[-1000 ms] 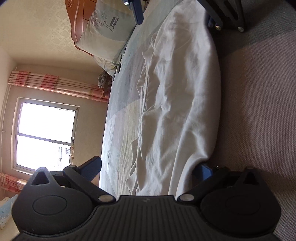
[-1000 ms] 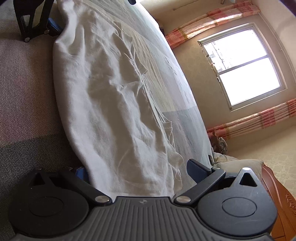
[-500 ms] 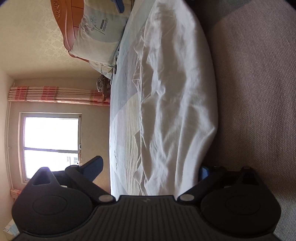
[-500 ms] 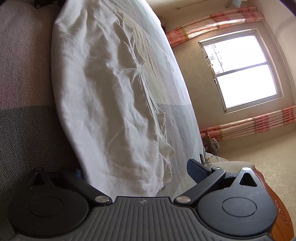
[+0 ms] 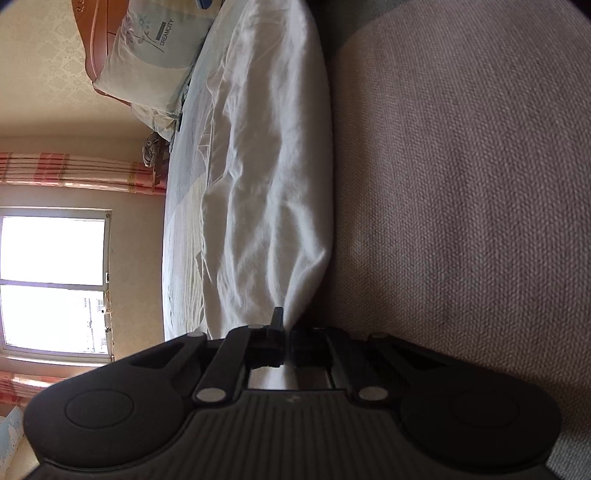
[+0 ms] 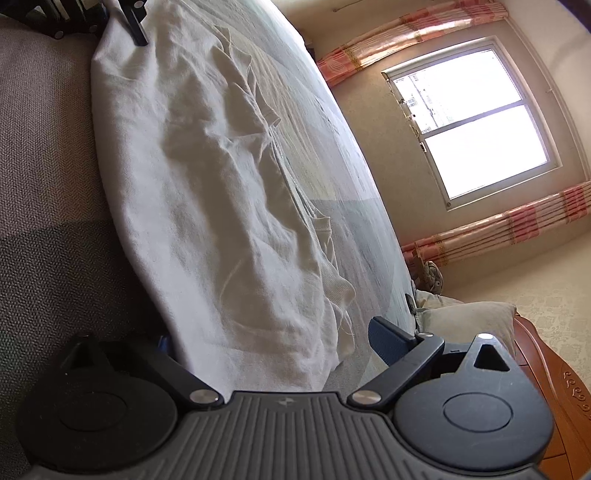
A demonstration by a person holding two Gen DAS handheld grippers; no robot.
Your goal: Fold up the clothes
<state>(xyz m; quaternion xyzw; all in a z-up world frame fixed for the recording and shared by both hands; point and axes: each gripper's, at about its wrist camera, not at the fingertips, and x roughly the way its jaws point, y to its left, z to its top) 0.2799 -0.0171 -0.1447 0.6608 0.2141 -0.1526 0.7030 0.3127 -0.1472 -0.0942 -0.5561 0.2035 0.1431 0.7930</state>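
While the white garment (image 5: pixel 266 177) lies spread along the edge of the bed (image 5: pixel 184 229), draped over the side where the pale sheet meets a brown-grey woven cover (image 5: pixel 461 184), the left gripper (image 5: pixel 284 332) has its two fingers drawn tight together on the cloth's near corner, a narrow tongue of white fabric pinched between them. Seen from the right wrist camera, that same left gripper (image 6: pixel 135 26) appears at the far end of the garment (image 6: pixel 221 206), its dark fingers closed on the top corner. The right gripper (image 6: pixel 273 343) stands wide open at the opposite end: one blue-padded finger (image 6: pixel 388 338) sits over the sheet on the far side of the cloth, and the other finger is mostly hidden beneath the hanging edge, so the fabric lies between the two without being clamped. The garment is wrinkled, with a ribbed hem or neckline (image 6: pixel 295 192) showing along its inner side. A pillow (image 5: pixel 147 62) printed with a flower rests against a reddish wooden headboard (image 5: pixel 88 33) at the head of the bed. A bright window (image 6: pixel 469 122) with pink striped curtains (image 6: pixel 406 37) fills the wall beyond.
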